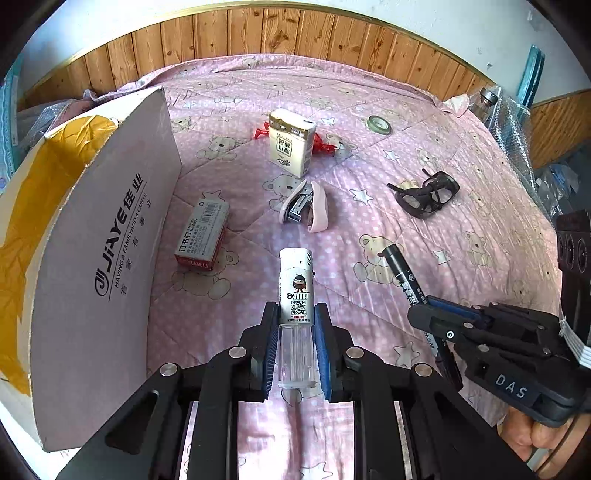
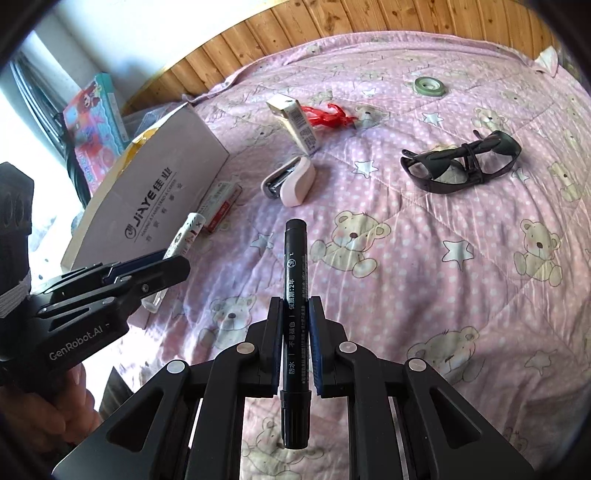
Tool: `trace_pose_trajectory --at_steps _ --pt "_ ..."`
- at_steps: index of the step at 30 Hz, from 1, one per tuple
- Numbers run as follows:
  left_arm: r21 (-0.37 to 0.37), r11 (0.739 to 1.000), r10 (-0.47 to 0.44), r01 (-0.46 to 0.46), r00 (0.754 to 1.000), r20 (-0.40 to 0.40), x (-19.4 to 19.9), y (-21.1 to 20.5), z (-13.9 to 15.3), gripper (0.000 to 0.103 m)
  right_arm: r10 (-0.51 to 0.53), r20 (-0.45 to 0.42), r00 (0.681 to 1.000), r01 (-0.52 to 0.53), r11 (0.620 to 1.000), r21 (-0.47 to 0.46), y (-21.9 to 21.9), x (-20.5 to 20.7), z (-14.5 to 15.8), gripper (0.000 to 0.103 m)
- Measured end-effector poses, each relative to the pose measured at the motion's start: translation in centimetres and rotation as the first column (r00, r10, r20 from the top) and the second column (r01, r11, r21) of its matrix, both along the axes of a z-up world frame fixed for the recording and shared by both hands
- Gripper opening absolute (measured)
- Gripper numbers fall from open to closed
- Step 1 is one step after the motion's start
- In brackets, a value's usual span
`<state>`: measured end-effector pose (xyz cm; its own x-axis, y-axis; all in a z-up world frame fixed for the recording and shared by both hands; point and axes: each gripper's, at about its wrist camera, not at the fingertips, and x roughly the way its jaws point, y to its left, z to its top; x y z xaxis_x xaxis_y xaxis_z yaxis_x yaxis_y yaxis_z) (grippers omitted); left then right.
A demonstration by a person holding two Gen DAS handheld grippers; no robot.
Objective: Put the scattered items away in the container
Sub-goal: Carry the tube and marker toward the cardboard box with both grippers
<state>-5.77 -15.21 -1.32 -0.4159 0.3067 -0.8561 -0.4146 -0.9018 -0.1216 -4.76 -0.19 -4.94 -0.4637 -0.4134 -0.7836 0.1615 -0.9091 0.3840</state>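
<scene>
Both loads are lifted but unboxed: left gripper (image 1: 295, 332) clamps a lighter (image 1: 296, 295), right gripper (image 2: 295, 339) a black marker (image 2: 294, 295), beside the cardboard box (image 1: 103, 236); stapler (image 1: 304, 206), glasses (image 1: 424, 195) and others remain on the bedspread (image 1: 461, 236).

Both grippers (image 1: 295, 325) (image 2: 297, 328) clamped, apparently raised

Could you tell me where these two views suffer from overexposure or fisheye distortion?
Left wrist: the cardboard box wall bows into a curve, corners vignetted black. Right wrist: the window area at far left is blown out white, and the wooden wall panelling arcs strongly.
</scene>
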Motion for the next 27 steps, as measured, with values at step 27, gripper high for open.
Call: trace_pose_trajectory --at_steps 27 --pt "0.118 0.993 0.023 -0.007 0.991 -0.133 5.1 -4.2 6.7 0.020 0.038 -0.093 0.995 -0.034 0.998 0.048 -4.5 5.8 5.4 0.014"
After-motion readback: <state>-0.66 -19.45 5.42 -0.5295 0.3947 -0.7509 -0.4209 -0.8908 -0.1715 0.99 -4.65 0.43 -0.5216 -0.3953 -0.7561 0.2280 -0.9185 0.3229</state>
